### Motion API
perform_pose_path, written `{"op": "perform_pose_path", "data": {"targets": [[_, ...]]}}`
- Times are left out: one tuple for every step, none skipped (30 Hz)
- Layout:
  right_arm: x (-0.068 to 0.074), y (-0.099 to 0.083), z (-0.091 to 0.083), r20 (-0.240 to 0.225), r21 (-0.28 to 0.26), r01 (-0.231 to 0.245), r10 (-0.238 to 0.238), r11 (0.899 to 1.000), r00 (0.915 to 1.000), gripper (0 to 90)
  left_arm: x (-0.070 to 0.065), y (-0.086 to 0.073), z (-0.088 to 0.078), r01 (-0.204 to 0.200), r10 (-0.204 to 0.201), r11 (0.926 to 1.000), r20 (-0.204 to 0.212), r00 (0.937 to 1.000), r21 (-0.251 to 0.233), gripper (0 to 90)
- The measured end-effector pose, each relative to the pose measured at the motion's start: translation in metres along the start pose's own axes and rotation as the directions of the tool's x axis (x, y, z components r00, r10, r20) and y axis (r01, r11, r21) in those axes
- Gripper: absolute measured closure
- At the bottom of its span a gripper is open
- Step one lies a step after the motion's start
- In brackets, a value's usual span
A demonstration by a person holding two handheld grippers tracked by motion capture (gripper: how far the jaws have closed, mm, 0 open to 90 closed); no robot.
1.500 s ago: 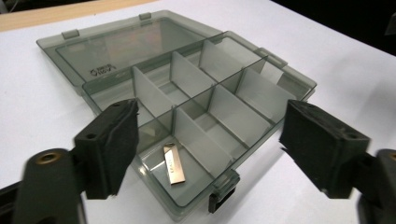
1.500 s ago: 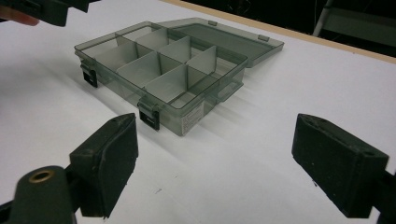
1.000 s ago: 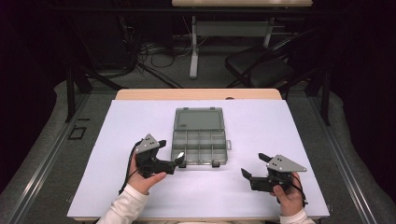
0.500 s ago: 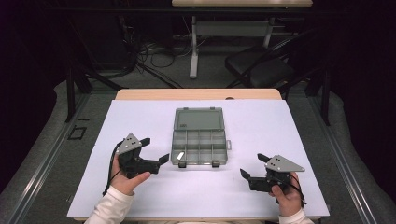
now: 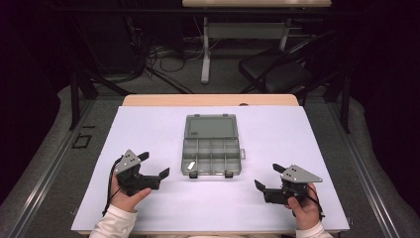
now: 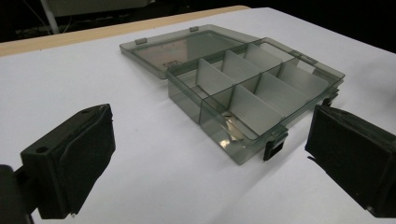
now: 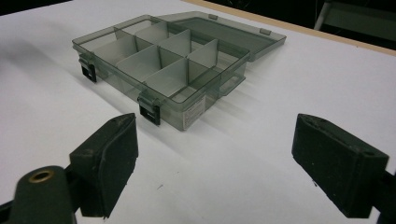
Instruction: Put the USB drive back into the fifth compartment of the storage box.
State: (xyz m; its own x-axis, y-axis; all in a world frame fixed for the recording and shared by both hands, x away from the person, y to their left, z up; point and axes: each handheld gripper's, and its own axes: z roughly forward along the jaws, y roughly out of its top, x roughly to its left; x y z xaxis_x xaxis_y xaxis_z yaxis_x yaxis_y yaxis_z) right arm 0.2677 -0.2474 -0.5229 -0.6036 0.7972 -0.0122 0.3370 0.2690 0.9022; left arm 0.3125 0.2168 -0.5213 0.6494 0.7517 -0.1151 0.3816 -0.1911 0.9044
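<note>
White table (image 5: 277, 144); open compartment box (image 5: 210, 157) between both spread tongs.

A small pale item (image 5: 191, 165) (in the organizer box (image 5: 213, 158)) is unidentifiable.

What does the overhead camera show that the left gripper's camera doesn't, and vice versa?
High view: the left gripper, the right gripper and a black chair beyond the table. Left gripper view: its own black jaws close up, wide apart, and the upright dividers seen from the side. Both: the smoky clear plastic compartment box, lid lying open, on the white table cover.
</note>
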Motion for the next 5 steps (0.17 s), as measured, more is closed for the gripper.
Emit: {"op": "perform_pose_path", "data": {"targets": [[-0.0001, -0.0002, 0.0004, -0.002, 0.0, -0.002, 0.002, 1.0, 1.0, 14.2, 0.0017, -0.0009, 0.0007, 0.003, -0.003, 1.0, -0.002, 1.0, 0.001, 1.6], [-0.0002, -0.0003, 0.0006, -0.001, 0.005, -0.002, 0.002, 1.0, 1.0, 14.3, 0.0033, -0.0015, 0.0013, 0.004, -0.004, 1.0, -0.007, 1.0, 0.006, 1.6], [-0.0004, -0.0005, 0.0007, 0.0, 0.006, -0.002, 0.002, 1.0, 1.0, 14.2, 0.0047, -0.0022, 0.0017, 0.008, -0.008, 0.9999, -0.01, 0.9999, 0.008, 1.6], [-0.0004, -0.0008, 0.0008, 0.0, 0.009, -0.005, 0.005, 1.0, 1.0, 14.2, 0.0062, -0.0027, 0.002, 0.011, -0.011, 0.9999, -0.013, 0.9999, 0.008, 1.6], [-0.0007, -0.001, 0.0009, 0.0, 0.011, -0.003, 0.003, 1.0, 1.0, 14.3, 0.008, -0.003, 0.0021, 0.009, -0.009, 0.9999, -0.018, 0.9998, 0.012, 1.6]]}}
